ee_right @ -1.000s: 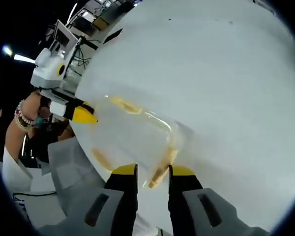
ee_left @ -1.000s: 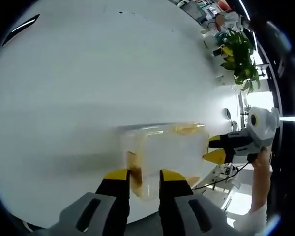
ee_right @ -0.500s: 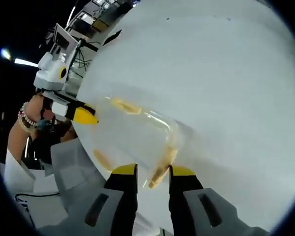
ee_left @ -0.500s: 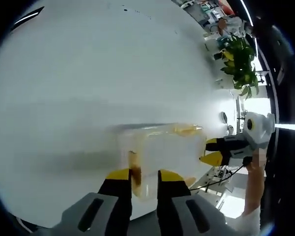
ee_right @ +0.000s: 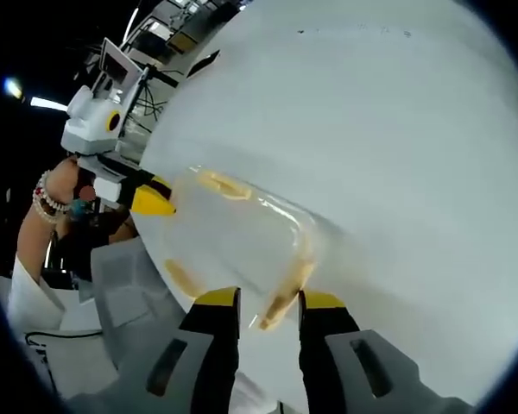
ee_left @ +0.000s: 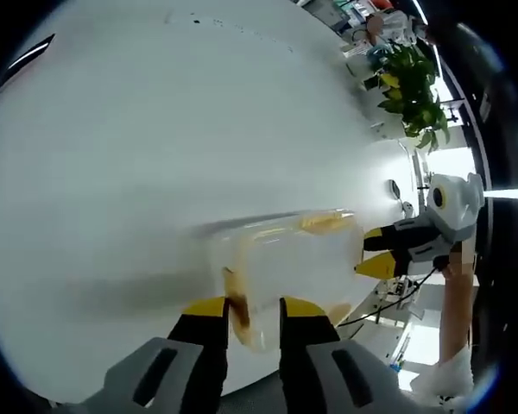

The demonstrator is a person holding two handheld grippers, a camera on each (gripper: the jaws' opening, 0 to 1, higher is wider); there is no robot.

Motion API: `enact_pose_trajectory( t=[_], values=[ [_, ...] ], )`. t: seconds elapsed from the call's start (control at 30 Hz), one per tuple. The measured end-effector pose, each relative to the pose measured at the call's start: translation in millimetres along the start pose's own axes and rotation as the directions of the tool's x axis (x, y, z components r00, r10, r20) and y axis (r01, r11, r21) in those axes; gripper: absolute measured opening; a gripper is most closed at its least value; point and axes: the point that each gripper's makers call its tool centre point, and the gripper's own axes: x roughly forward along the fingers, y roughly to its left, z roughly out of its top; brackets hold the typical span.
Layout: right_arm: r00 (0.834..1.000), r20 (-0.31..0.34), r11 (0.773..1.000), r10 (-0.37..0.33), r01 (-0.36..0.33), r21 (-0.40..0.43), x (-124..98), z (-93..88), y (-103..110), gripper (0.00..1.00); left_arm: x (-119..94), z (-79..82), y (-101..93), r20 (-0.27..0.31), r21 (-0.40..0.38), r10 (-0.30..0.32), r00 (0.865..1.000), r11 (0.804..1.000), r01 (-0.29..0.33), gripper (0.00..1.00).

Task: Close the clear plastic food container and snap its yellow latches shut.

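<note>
Clear plastic food container [ee_left: 293, 259] rests on your white table [ee_left: 155, 129]; your left gripper [ee_left: 250, 309] and right gripper [ee_right: 269, 299] each clench 1 yellow latch [ee_left: 236, 297] at opposite ends.

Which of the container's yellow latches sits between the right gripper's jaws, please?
The latch on the container's near corner, directly between the right gripper's jaws. The other latches lie farther along the rim.

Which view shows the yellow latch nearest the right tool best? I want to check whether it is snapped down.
The right gripper view: the latch lies between the right tool tips, against the clear container. In the left gripper view that end is distant, beside the right tool, with its latch blurred.
</note>
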Motion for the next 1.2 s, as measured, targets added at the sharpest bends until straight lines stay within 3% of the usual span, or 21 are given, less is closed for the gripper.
enact_pose_trajectory(
  t=[0.03,0.13,0.2,0.3,0.37,0.4,0.47,0.53,0.6,0.63,0.67,0.7,0.73,0.8,0.83,0.9,0.97,1.1,1.2],
  values=[
    [1.000,0.004,1.000,-0.006,0.006,-0.014,-0.1,-0.8,0.5,0.23,1.0,0.6,0.8,0.011,0.015,0.002,1.000,1.000,-0.002,0.21],
    [0.998,0.023,0.996,-0.051,0.052,-0.069,-1.9,0.3,-2.4,0.26,3.6,8.7,10.4,0.083,0.186,0.063,0.995,0.979,-0.078,0.40],
    [0.994,0.041,0.985,-0.104,0.109,-0.131,-4.4,1.8,-7.3,0.31,1.7,11.2,6.4,0.107,0.190,0.049,0.993,0.979,-0.069,0.41],
    [0.976,0.018,0.941,-0.216,0.213,-0.264,-14.8,-2.1,-15.8,0.37,-7.9,25.2,6.9,0.178,0.262,0.057,0.982,0.960,-0.103,0.42],
    [0.967,0.061,0.911,-0.249,0.255,-0.326,-21.1,6.2,-16.6,0.32,-18.8,38.7,5.5,0.256,0.315,0.065,0.964,0.938,-0.147,0.45],
    [0.964,0.102,0.885,-0.244,0.265,-0.383,-24.6,14.8,-12.8,0.30,-22.8,41.7,1.6,0.275,0.341,0.054,0.960,0.928,-0.150,0.45],
    [0.969,0.132,0.863,-0.209,0.246,-0.442,-27.2,21.9,-2.8,0.30,-29.7,45.8,-16.5,0.313,0.414,-0.021,0.949,0.903,-0.117,0.44],
    [0.979,0.183,0.849,-0.095,0.176,-0.499,-25.3,31.3,23.0,0.31,-33.1,48.0,-33.9,0.358,0.461,-0.086,0.930,0.882,-0.096,0.41],
    [0.975,0.223,0.834,-0.004,0.126,-0.537,-24.7,38.7,44.7,0.27,-31.0,42.7,-47.3,0.365,0.557,-0.118,0.924,0.823,-0.115,0.30],
    [0.975,0.223,0.826,0.011,0.117,-0.551,-23.4,38.1,50.4,0.24,-30.5,43.0,-53.1,0.390,0.614,-0.129,0.912,0.774,-0.152,0.21],
    [0.974,0.224,0.801,0.029,0.111,-0.588,-21.2,39.6,57.1,0.22,-26.8,40.1,-64.4,0.412,0.705,-0.161,0.897,0.680,-0.202,0.15],
    [0.973,0.227,0.780,0.041,0.111,-0.616,-18.6,40.3,61.8,0.23,-22.4,36.5,-69.8,0.419,0.738,-0.171,0.892,0.636,-0.225,0.17],
    [0.975,0.216,0.739,0.058,0.104,-0.666,-14.2,39.5,68.6,0.25,-13.9,28.3,-75.9,0.412,0.775,-0.177,0.894,0.584,-0.242,0.20],
    [0.981,0.187,0.715,0.054,0.093,-0.693,-6.9,34.0,73.6,0.25,-3.4,19.7,-83.6,0.395,0.809,-0.192,0.898,0.535,-0.242,0.19],
    [0.985,0.165,0.693,0.053,0.083,-0.716,-1.5,30.5,76.2,0.24,0.4,17.9,-84.7,0.401,0.798,-0.184,0.897,0.551,-0.244,0.19],
    [0.987,0.154,0.687,0.033,0.090,-0.721,5.4,28.5,76.5,0.20,8.0,11.6,-92.9,0.383,0.824,-0.212,0.899,0.518,-0.229,0.16],
    [0.988,0.152,0.660,0.009,0.109,-0.744,8.7,30.2,72.4,0.17,12.1,8.2,-96.4,0.373,0.836,-0.226,0.900,0.503,-0.220,0.14],
    [0.990,0.139,0.669,0.019,0.090,-0.737,14.4,32.7,71.1,0.15,18.0,3.5,-96.8,0.367,0.849,-0.223,0.903,0.478,-0.227,0.11],
    [0.990,0.140,0.664,0.016,0.094,-0.742,19.3,36.8,68.4,0.13,22.3,1.8,-94.7,0.363,0.857,-0.214,0.907,0.458,-0.235,0.02]
  ],
)
